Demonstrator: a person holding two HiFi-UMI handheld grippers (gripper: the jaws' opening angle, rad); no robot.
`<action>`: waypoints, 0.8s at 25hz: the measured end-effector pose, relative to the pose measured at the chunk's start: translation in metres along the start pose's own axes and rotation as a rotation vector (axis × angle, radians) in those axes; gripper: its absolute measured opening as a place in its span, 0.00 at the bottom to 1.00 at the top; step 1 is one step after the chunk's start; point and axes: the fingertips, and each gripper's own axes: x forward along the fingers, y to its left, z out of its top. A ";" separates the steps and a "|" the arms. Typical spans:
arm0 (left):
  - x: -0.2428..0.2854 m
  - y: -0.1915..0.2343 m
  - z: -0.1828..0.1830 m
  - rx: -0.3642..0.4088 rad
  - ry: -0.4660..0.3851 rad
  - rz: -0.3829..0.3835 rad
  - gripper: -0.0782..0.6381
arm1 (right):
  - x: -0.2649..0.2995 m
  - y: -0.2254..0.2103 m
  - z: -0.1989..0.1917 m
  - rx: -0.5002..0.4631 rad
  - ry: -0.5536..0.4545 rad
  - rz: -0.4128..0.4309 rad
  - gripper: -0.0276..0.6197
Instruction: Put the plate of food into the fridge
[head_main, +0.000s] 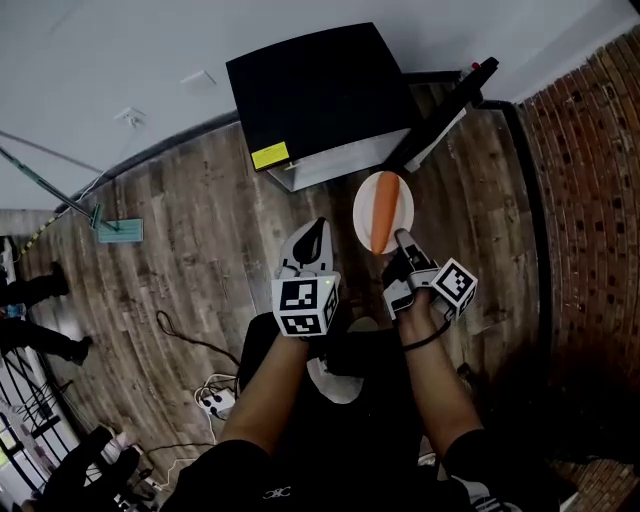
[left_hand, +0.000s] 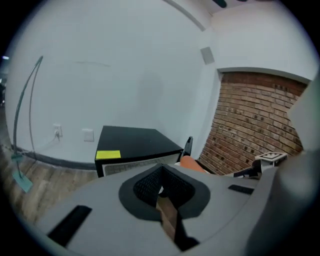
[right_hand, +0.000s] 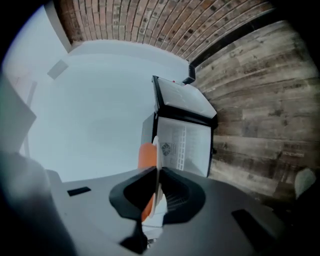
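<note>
A white plate (head_main: 383, 212) carrying a long orange carrot (head_main: 384, 210) hangs over the wooden floor just in front of the small black fridge (head_main: 320, 85). The fridge door (head_main: 445, 110) stands open to the right. My right gripper (head_main: 401, 242) is shut on the plate's near rim. In the right gripper view the plate (right_hand: 158, 162) runs edge-on between the jaws, the carrot (right_hand: 146, 155) on its left face, the fridge's white inside (right_hand: 182, 147) ahead. My left gripper (head_main: 312, 234) hangs left of the plate, shut and holding nothing; its view shows the fridge (left_hand: 135, 142).
A brick wall (head_main: 590, 150) runs along the right. A mop (head_main: 118, 230) lies on the floor at the left, with cables and a power strip (head_main: 215, 400) near my legs. Another person's shoes (head_main: 45, 285) show at the far left.
</note>
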 end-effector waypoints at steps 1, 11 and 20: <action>0.019 0.010 -0.016 -0.023 -0.009 0.001 0.10 | 0.017 -0.021 0.003 -0.011 -0.002 0.006 0.11; 0.174 0.073 -0.106 0.001 -0.142 0.042 0.10 | 0.178 -0.179 0.026 -0.011 0.010 0.031 0.11; 0.170 0.088 -0.109 0.101 -0.152 0.063 0.10 | 0.235 -0.144 0.057 0.015 -0.065 0.166 0.11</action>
